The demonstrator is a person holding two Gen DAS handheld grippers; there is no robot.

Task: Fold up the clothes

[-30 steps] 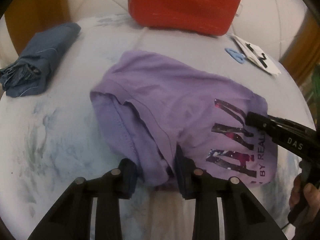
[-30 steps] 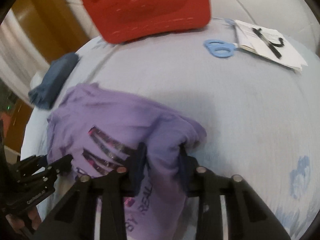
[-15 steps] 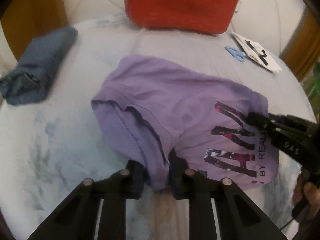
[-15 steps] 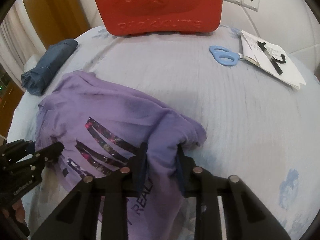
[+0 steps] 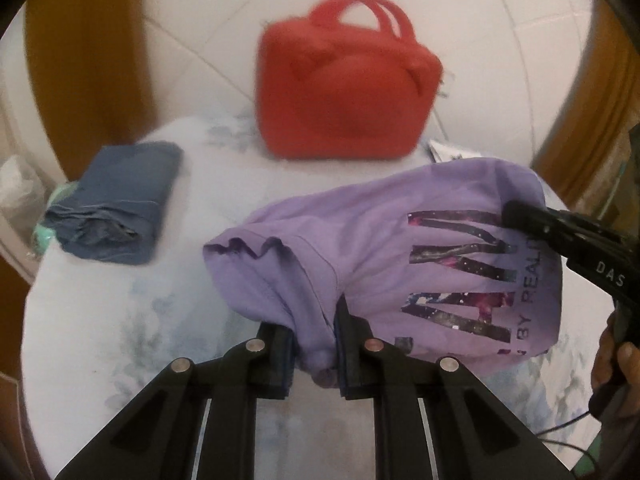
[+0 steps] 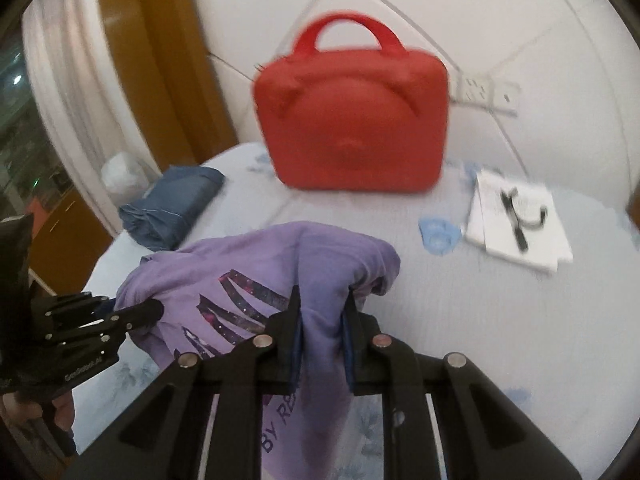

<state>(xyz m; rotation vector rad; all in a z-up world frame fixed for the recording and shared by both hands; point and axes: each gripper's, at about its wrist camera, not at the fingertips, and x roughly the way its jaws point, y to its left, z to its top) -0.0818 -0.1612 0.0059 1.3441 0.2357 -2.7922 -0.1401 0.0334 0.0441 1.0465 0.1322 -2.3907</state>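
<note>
Your left gripper (image 5: 314,346) is pinched tight on one bunched edge of the purple shirt (image 5: 380,248). Your right gripper (image 6: 322,344) is pinched tight on the other edge. The shirt hangs between them, lifted up over the table (image 5: 120,320), with its printed side showing.

To do this part well, hold both grippers at the same height and pull them gently apart, so the cloth goes flat and the wrinkles go away. Move both at the same speed. Do not let either pinch slip. Lay it down on a bare part of the table, away from the folded blue clothes (image 5: 116,204) on the left, the red bag (image 5: 344,92) in the middle, and the scissors (image 6: 438,234) and papers (image 6: 516,224) on the right.

Some things are hard to see. The pictures are blurry. The bottom of the shirt is hidden behind your grippers, so you cannot tell how much of it touches the table. You also cannot tell how many layers each gripper holds.
</note>
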